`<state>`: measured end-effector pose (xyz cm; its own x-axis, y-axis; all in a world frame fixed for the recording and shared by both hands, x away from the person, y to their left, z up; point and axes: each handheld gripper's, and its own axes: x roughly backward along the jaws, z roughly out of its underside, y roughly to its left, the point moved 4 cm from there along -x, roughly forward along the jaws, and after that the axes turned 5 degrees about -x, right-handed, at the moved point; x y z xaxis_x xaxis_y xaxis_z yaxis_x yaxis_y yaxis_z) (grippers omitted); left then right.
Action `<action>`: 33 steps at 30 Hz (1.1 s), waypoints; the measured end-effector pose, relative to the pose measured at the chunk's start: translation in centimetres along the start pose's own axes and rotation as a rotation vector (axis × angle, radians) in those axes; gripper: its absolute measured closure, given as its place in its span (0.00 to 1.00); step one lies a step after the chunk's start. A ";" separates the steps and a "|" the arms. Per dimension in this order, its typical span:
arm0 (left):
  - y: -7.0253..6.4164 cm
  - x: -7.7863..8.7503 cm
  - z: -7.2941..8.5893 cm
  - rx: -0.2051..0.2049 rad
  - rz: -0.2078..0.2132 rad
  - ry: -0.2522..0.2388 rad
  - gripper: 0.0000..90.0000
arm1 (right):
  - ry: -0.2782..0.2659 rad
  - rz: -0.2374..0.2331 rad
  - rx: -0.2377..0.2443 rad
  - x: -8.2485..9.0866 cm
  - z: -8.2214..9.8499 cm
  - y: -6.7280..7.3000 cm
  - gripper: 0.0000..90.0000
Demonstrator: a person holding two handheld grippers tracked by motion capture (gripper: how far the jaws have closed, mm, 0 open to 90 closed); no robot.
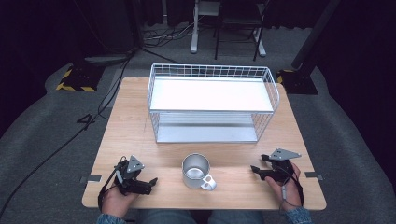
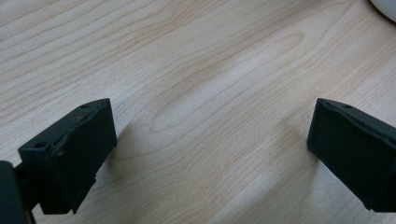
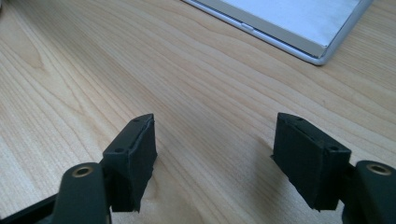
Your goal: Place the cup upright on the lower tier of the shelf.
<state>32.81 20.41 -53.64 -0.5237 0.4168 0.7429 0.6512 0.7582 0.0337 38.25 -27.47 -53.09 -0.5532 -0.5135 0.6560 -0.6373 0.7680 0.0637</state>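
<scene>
Two grippers rest low on the near edge of the wooden table, one on either side of a metal mug, and neither holds anything. The left gripper has its jaws spread wide over bare wood in its own view, tips pointing inward toward the mug. The right gripper is likewise released, jaws parted with nothing between them, and it too points inward.

Between them the mug stands upright, mouth open to the ceiling, near the front edge of the table. Its handle sticks out toward the person and slightly to the right, so it lies on the right gripper's side. The two grippers look about equally near; I judge the right hand better placed to take the handle, and the left better placed for the bare wall.

Farther back, well apart from the mug, stands a white wire rack with an upper and a lower shelf, both bare.
</scene>
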 end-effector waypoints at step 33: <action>-1.2 2.1 -2.2 0.051 0.010 -0.178 0.02 | 0.000 -0.007 0.006 0.0 0.1 0.2 0.34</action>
<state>32.11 19.24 -50.63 -0.6095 0.5030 0.6128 0.6306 0.7760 -0.0098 38.08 -27.38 -53.09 -0.5487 -0.5184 0.6558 -0.6442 0.7622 0.0636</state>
